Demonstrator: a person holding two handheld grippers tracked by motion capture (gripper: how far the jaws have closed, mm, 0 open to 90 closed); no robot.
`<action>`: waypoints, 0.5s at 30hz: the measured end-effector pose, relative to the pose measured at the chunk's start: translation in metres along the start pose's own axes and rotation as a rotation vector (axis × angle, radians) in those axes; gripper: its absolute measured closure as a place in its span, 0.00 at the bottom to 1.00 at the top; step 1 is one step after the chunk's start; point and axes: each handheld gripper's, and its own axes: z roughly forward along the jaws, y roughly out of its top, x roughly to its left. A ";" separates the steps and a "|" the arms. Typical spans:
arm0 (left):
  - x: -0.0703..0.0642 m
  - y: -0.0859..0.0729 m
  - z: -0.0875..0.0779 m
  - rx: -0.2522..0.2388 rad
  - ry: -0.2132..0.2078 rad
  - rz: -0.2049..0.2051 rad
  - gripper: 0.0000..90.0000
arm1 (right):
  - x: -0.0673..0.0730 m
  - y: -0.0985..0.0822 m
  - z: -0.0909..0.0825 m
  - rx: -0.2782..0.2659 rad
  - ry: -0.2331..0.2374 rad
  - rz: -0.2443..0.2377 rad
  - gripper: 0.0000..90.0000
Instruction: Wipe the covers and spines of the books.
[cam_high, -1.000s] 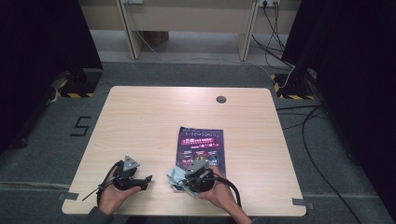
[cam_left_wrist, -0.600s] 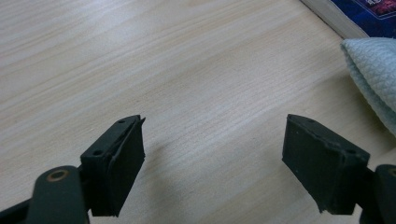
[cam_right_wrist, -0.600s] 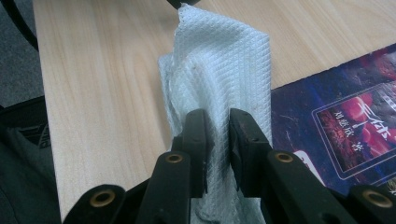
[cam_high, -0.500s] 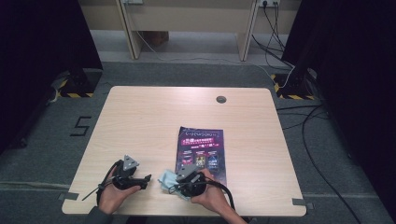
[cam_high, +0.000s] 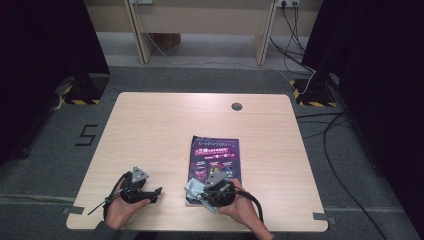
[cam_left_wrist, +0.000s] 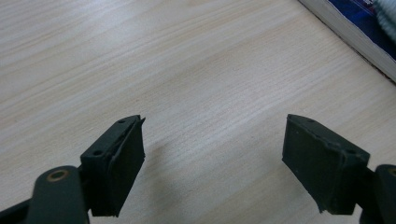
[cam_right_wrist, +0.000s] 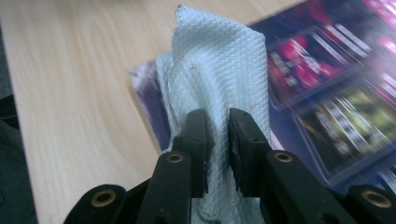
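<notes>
A dark book (cam_high: 216, 160) with a purple and pink cover lies flat near the table's front edge, seen close in the right gripper view as the book (cam_right_wrist: 327, 93). My right gripper (cam_high: 210, 192) is at the book's near left corner, shut on a pale blue cloth (cam_high: 196, 189). In the right gripper view the cloth (cam_right_wrist: 219, 65) stands up between the jaws of the right gripper (cam_right_wrist: 218, 123) and drapes over the book's corner. My left gripper (cam_high: 156, 194) rests to the left on bare wood, open, and the left gripper (cam_left_wrist: 212, 154) holds nothing. The book's edge (cam_left_wrist: 355, 37) shows at the upper right there.
The light wooden table (cam_high: 160, 130) has a round cable hole (cam_high: 236, 106) near its far edge. Cables (cam_high: 330, 130) run across the grey floor on the right, and yellow-black striped stand bases (cam_high: 75, 92) sit at both far corners.
My right gripper has slid the cloth a little to the left over the book's near corner and then back toward the right. The left gripper has stayed put.
</notes>
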 end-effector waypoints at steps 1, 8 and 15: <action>0.000 0.000 0.000 -0.002 -0.003 -0.002 0.23 | -0.003 -0.003 -0.003 0.002 -0.011 0.011 0.87; -0.003 0.001 0.000 -0.015 -0.023 0.003 0.22 | -0.032 -0.029 -0.024 0.001 -0.090 0.086 0.87; -0.006 0.002 0.000 -0.029 -0.042 0.006 0.23 | -0.047 -0.045 -0.038 0.007 -0.154 0.134 0.87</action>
